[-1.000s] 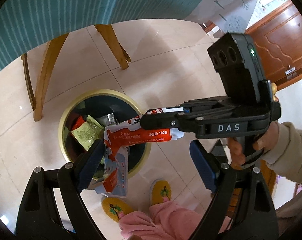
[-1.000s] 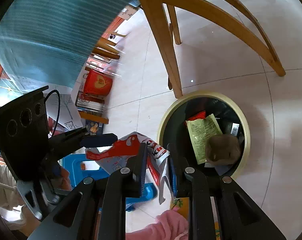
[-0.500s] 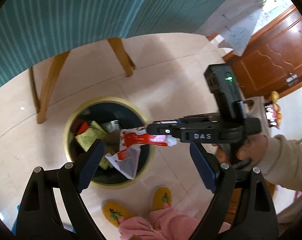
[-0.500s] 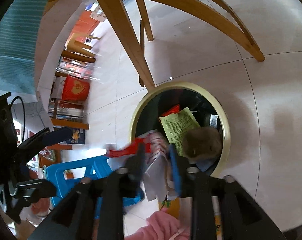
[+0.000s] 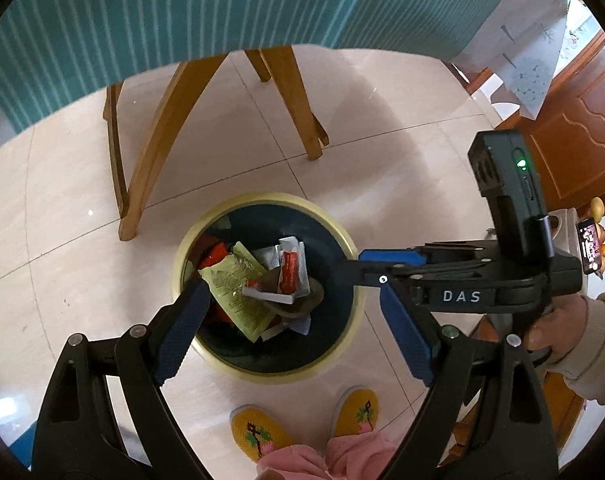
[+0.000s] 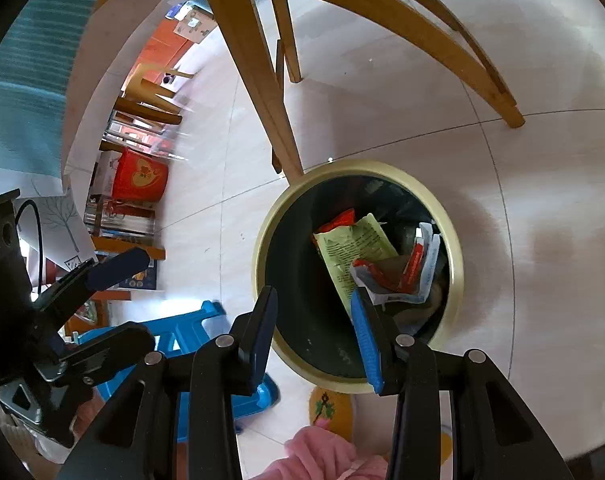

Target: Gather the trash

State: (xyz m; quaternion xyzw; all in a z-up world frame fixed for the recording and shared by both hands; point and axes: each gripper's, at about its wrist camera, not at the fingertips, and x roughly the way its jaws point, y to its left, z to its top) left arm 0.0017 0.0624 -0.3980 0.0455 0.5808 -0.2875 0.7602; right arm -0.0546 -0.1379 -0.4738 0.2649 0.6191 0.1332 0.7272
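A round bin [image 5: 262, 200] with a yellow rim and dark liner stands on the tiled floor; the rim [image 6: 382, 166] also shows in the right wrist view. A red-and-white wrapper [image 5: 290, 268] lies loose inside it, on top of a green packet [image 5: 238, 284] and other trash. My right gripper [image 6: 312, 294] is open above the near rim, with nothing between its pads, and the wrapper [image 6: 406, 276] lies beyond it. My left gripper [image 5: 292, 290] is open wide and empty over the bin. The right gripper [image 5: 354, 264] reaches over the bin's right rim.
Wooden chair legs [image 5: 298, 112] stand just behind the bin, under a teal striped cloth [image 5: 182, 8]. A blue plastic stool [image 6: 174, 336] and a red box [image 6: 140, 176] are to the left. A person's yellow slippers [image 5: 258, 432] are at the bin's near side.
The right gripper's jaws opened and let go of the red-and-white wrapper, which dropped into the bin. Both grippers tipped further down over the bin.
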